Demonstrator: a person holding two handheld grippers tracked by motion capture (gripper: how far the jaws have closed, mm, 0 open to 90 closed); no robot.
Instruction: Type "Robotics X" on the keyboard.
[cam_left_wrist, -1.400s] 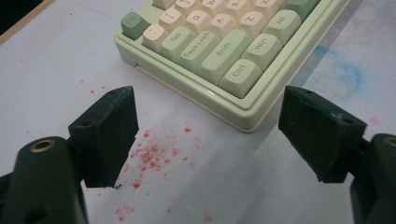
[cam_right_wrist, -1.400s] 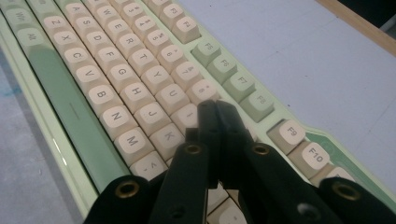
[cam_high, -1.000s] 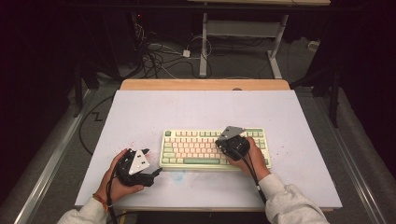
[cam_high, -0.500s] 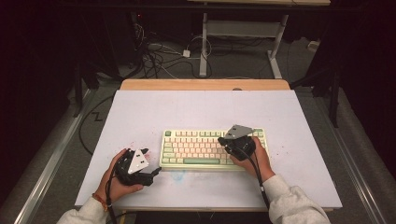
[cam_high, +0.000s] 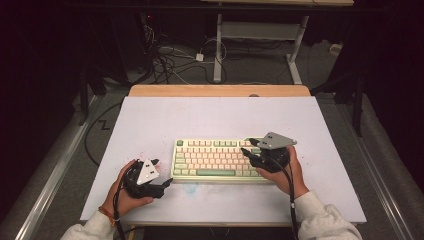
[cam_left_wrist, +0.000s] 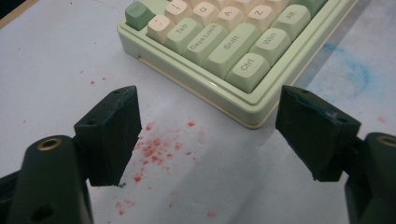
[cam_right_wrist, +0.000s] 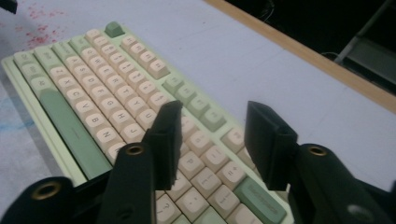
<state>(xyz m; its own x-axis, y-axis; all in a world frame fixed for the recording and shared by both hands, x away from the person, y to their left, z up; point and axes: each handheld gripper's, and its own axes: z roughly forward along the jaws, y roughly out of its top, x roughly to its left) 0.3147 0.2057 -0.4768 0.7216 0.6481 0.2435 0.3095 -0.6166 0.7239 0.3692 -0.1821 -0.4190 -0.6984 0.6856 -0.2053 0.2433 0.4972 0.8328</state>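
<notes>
A pale green keyboard (cam_high: 212, 160) with cream and green keys lies near the table's front edge. My left gripper (cam_high: 163, 173) rests low on the table just left of the keyboard. In the left gripper view its jaws (cam_left_wrist: 210, 128) stand wide open, with the keyboard's Ctrl corner (cam_left_wrist: 247, 65) just beyond them and nothing between them. My right gripper (cam_high: 251, 149) hovers over the keyboard's right end. In the right gripper view its jaws (cam_right_wrist: 214, 119) are open above the right-hand keys (cam_right_wrist: 140, 79), and they hold nothing.
The white table top (cam_high: 215, 117) has red specks (cam_left_wrist: 154, 149) by the left gripper and a blue smear (cam_left_wrist: 355, 74) in front of the keyboard. A wooden strip (cam_high: 220, 90) runs along the far edge. Cables (cam_high: 170, 60) and a desk frame lie on the floor beyond.
My right gripper has drifted a little to the right over the keyboard's right end. The left gripper has hardly moved.
</notes>
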